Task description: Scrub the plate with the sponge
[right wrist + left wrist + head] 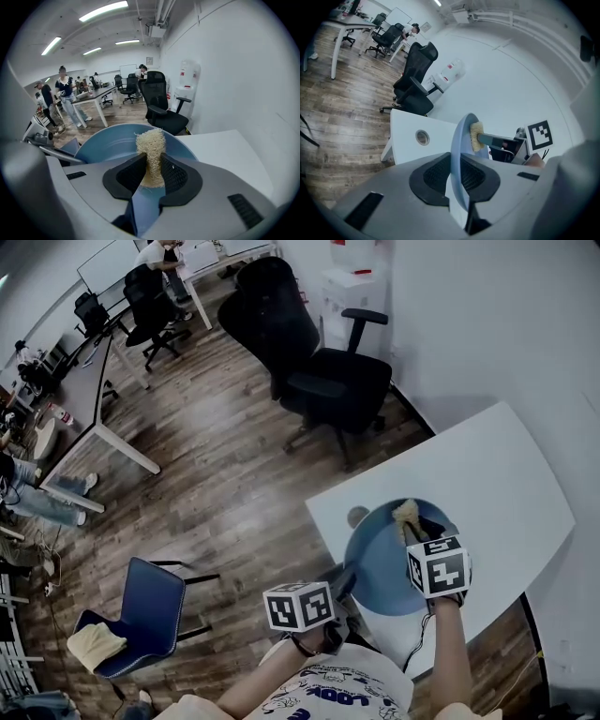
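Scrubbing appears under way, completion undeterminable: left gripper (457, 174) jaws clamp the tilted plate (380, 568) rim over the table (487, 474) near edge, while right gripper (152, 174) jaws pinch the sponge (150, 140) against its face.

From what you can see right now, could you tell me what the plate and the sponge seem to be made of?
The plate is blue and smooth with a soft sheen and a thin rim: probably plastic, though glazed ceramic cannot be ruled out. The sponge is pale straw-coloured, with coarse tangled fibres and frayed edges: likely loofah or similar plant fibre.
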`<action>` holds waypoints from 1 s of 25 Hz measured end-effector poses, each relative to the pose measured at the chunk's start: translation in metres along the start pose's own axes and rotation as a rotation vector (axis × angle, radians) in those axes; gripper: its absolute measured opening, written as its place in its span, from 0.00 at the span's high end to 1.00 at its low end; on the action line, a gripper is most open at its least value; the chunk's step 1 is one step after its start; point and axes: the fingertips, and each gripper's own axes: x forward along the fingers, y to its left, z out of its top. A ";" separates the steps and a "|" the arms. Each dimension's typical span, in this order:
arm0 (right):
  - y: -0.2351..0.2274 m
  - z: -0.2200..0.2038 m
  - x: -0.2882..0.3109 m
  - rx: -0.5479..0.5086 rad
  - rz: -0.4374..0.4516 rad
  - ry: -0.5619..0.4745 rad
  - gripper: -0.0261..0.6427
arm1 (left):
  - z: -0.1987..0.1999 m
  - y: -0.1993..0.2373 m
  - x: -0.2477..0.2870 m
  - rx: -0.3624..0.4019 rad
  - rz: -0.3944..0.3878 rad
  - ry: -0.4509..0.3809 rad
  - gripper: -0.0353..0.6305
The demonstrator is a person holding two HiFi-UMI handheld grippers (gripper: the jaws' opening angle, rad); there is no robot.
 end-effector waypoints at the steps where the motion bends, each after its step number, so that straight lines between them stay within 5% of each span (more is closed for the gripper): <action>1: -0.004 -0.003 -0.001 0.005 -0.008 0.003 0.81 | 0.000 0.000 0.000 -0.006 -0.001 0.000 0.90; 12: -0.040 -0.034 -0.019 0.069 -0.092 0.045 0.81 | 0.011 -0.004 -0.006 -0.040 -0.025 -0.035 0.89; 25: -0.041 -0.054 -0.022 0.083 -0.093 0.075 0.81 | 0.018 -0.007 -0.005 -0.091 -0.046 -0.052 0.87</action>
